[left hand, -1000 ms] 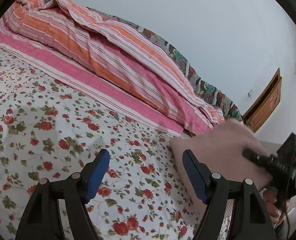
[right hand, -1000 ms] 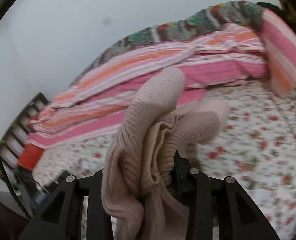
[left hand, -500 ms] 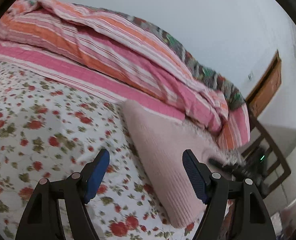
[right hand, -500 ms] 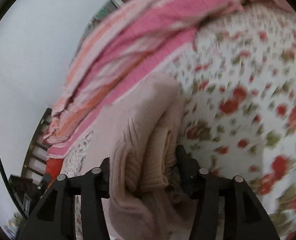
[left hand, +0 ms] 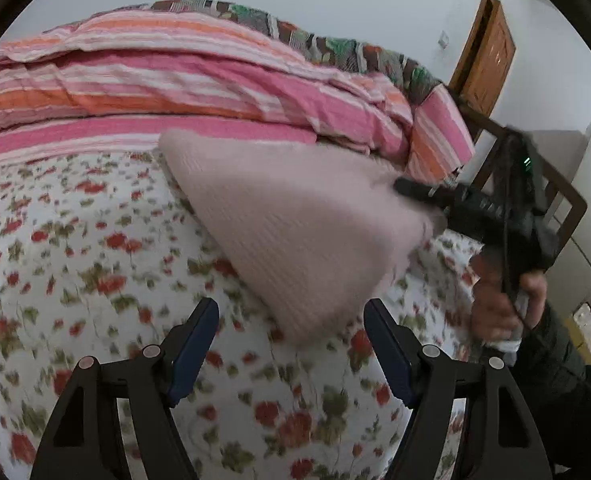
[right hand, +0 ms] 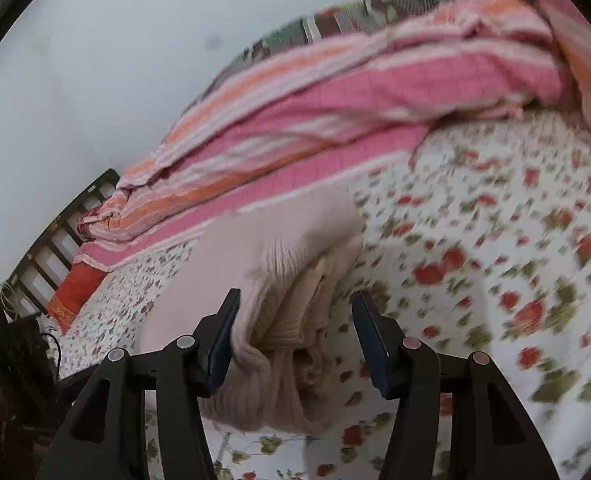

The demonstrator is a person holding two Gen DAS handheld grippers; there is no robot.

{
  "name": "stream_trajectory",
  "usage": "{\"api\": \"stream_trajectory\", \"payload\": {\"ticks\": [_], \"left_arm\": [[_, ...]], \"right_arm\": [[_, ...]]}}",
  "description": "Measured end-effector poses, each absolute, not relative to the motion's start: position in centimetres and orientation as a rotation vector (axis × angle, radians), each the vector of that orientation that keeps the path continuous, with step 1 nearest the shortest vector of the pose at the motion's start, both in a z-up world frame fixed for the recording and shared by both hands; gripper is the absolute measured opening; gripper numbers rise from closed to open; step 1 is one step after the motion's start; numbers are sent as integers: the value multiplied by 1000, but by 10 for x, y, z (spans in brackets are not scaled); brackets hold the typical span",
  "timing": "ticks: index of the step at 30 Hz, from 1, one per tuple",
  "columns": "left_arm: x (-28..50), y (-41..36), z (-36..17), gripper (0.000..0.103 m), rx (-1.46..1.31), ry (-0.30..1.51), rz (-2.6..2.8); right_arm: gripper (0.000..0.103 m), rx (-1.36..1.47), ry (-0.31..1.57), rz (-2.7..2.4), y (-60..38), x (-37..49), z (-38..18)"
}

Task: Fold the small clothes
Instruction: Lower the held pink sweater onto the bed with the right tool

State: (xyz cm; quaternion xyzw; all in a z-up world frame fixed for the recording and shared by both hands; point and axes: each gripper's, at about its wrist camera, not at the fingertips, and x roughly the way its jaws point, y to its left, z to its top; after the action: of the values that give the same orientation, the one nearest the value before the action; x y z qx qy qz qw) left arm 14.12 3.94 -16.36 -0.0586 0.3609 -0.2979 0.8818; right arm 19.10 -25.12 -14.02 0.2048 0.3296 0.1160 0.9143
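**Lying folded between parted jaws**

Looking from the left gripper, the whole knit shows as a pale pink wedge on the floral sheet, just ahead of the wide-spread, empty jaws, with the right gripper at its far edge — a view the other camera lacks. The right wrist view shows the bundle's end instead: ribbed pink folds stacked in layers between that gripper's jaws, which stand apart, the left pad touching cloth, the right one clear. A striped quilt lies beyond.
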Motion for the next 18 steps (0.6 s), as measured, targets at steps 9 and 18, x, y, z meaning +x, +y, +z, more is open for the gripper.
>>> {"api": "stream_trajectory", "payload": {"ticks": [9,18], "left_arm": [[134,13,-172,25,-9,727,-541],[142,54,-164,13,-90,683,-452]], "right_arm": [[54,346,668,210,-242,185,-132],[54,435,624,265,-247,184,-125]]}}
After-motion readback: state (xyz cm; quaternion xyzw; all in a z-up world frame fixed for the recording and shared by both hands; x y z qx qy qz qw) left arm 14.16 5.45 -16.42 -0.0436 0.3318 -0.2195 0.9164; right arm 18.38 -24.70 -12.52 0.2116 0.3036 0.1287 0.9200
